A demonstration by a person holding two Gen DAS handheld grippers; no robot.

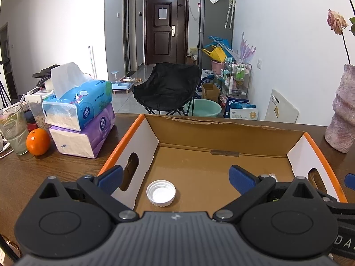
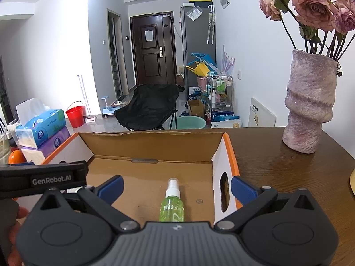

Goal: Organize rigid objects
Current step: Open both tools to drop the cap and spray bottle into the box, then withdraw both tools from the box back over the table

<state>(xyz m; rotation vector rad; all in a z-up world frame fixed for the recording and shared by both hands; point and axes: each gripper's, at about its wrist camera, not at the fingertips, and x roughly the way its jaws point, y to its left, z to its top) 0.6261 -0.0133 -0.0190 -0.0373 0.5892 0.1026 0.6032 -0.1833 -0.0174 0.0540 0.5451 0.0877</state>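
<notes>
An open cardboard box (image 1: 221,137) with orange-edged white end walls stands on the wooden table; it also shows in the right wrist view (image 2: 155,146). A white bottle cap (image 1: 160,192) lies open side up on the box floor. My left gripper (image 1: 176,177) is open and empty, above the box's near left part, with the cap between its fingers. A small green spray bottle (image 2: 172,206) with a white nozzle lies on the box floor. My right gripper (image 2: 177,187) is open and empty, above the box's near right part, its right finger outside the box's right wall.
Two stacked tissue packs (image 1: 82,115), an orange (image 1: 37,141) and a glass with a straw (image 1: 14,130) sit left of the box. A pink vase with dried roses (image 2: 308,108) stands right of it. The table's far edge (image 2: 255,128) runs just behind the box.
</notes>
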